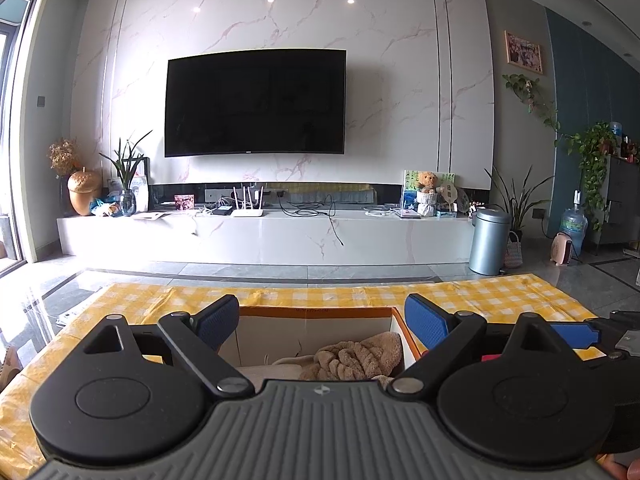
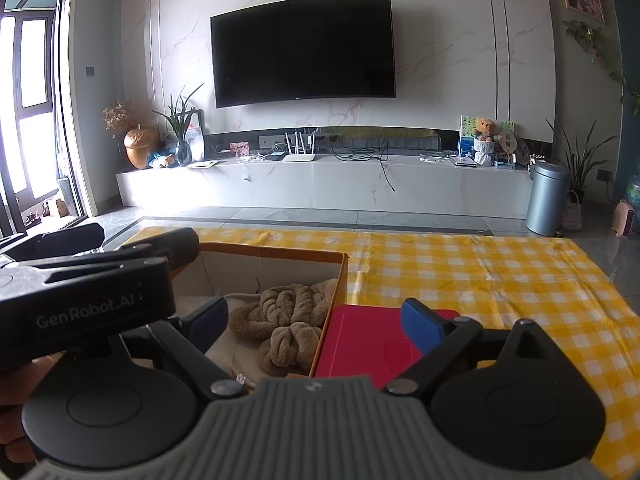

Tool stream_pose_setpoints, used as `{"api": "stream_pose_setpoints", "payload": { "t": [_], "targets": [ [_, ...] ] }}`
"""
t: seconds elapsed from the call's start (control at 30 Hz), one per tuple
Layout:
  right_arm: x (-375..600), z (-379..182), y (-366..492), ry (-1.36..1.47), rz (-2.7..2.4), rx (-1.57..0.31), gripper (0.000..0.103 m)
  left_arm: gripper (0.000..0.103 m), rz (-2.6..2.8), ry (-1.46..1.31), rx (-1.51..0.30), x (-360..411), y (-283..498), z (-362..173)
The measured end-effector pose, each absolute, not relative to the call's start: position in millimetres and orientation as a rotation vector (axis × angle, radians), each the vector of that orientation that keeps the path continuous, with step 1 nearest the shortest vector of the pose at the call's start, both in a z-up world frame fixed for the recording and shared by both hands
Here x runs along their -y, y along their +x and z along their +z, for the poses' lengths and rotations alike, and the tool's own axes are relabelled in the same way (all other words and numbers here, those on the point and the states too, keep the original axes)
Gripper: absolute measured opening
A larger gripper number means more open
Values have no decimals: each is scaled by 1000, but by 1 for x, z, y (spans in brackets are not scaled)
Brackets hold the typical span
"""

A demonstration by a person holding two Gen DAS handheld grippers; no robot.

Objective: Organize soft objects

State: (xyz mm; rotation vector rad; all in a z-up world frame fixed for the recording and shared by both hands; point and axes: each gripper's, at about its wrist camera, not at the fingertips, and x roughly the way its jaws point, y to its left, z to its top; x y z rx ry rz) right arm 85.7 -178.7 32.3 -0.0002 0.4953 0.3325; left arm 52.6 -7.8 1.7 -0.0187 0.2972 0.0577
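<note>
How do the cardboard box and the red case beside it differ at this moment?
The cardboard box is open-topped with orange-edged walls standing up; the red case is flat, low and closed. The box holds a fluffy tan plush item; nothing rests on the case. The box looks larger than the case. Both sit side by side on the yellow checked tablecloth, with both tongs open above them.

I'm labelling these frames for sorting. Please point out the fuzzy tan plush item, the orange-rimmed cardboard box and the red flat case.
Fuzzy tan plush item (image 2: 290,316): right wrist view, its knotted middle.
Orange-rimmed cardboard box (image 2: 276,249): right wrist view, far rim.
Red flat case (image 2: 366,340): right wrist view, top face.
</note>
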Motion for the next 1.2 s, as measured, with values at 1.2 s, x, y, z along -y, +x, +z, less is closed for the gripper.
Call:
{"api": "stream_pose_setpoints", "payload": {
  "t": [1.2],
  "targets": [
    [172,30,85,-31,317,-468,92,103,92,-23,-343,6,60,3]
  ]
}}
